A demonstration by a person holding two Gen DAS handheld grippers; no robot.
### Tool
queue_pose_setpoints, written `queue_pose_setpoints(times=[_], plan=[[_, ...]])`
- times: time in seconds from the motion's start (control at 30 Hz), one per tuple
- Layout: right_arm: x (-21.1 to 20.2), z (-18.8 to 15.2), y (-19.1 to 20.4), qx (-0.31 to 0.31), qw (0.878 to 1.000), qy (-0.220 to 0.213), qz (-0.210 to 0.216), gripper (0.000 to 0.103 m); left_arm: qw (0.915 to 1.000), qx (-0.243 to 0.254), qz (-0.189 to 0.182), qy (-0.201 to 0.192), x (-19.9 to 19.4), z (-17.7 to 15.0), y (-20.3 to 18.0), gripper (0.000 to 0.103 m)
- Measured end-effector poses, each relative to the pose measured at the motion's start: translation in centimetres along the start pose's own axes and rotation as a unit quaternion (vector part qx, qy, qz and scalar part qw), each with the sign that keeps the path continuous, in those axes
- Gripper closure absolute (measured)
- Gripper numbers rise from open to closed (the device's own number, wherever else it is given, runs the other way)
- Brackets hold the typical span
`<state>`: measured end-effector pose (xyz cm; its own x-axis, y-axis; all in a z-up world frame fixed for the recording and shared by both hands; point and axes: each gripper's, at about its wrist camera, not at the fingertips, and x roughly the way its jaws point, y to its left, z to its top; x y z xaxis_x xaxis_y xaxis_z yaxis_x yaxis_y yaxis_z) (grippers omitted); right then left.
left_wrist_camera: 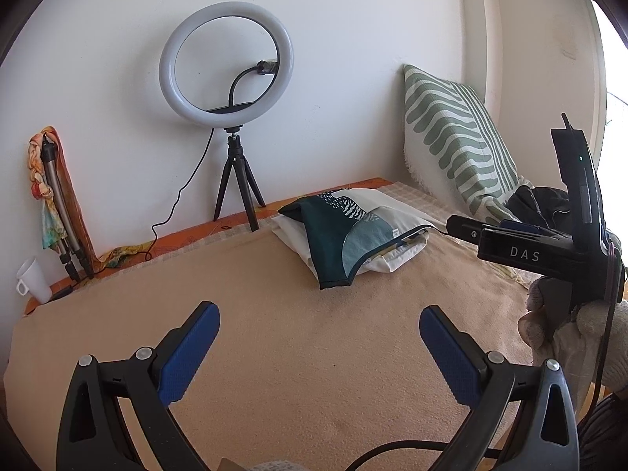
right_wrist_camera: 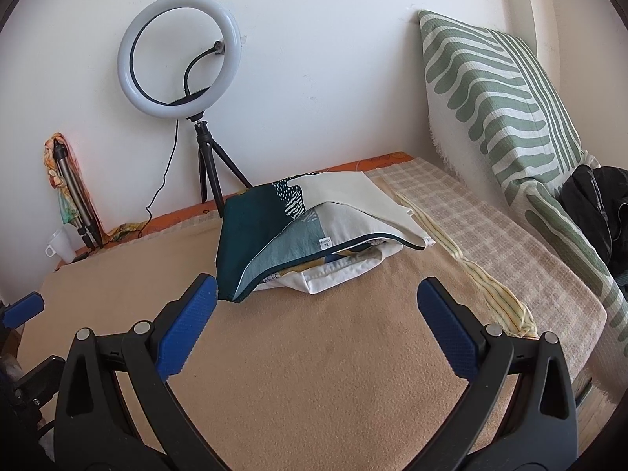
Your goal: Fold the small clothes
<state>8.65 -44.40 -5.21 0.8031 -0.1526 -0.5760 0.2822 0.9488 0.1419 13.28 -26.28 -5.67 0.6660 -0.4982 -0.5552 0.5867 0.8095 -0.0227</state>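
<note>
A folded stack of small clothes (left_wrist_camera: 349, 235) lies on the beige blanket (left_wrist_camera: 274, 314); the top piece is dark teal and cream with a pattern, over white folded pieces. It also shows in the right wrist view (right_wrist_camera: 310, 235). My left gripper (left_wrist_camera: 320, 324) is open and empty, hovering over bare blanket well short of the stack. My right gripper (right_wrist_camera: 316, 296) is open and empty, just in front of the stack; its left pad (right_wrist_camera: 188, 322) is near the teal corner. The right gripper's body (left_wrist_camera: 549, 251) shows at the right of the left wrist view.
A ring light on a tripod (right_wrist_camera: 180, 55) stands at the wall behind the stack. A green striped pillow (right_wrist_camera: 502, 106) leans at the right with dark clothing (right_wrist_camera: 596, 212) beside it. A yellow striped cloth strip (right_wrist_camera: 482, 278) lies on a checked cover. A white cup (left_wrist_camera: 33, 280) and folded tripod stand far left.
</note>
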Motion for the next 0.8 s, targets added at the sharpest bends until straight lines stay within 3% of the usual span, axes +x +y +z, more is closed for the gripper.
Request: queue_pose_setpoints(times=[0.8], plan=[[0.69, -0.06, 0.41, 0.009, 1.000, 0.009, 0.012, 0.000, 1.0000, -0.002, 0.002, 0.005, 0.09, -0.11, 0.74, 0.000]])
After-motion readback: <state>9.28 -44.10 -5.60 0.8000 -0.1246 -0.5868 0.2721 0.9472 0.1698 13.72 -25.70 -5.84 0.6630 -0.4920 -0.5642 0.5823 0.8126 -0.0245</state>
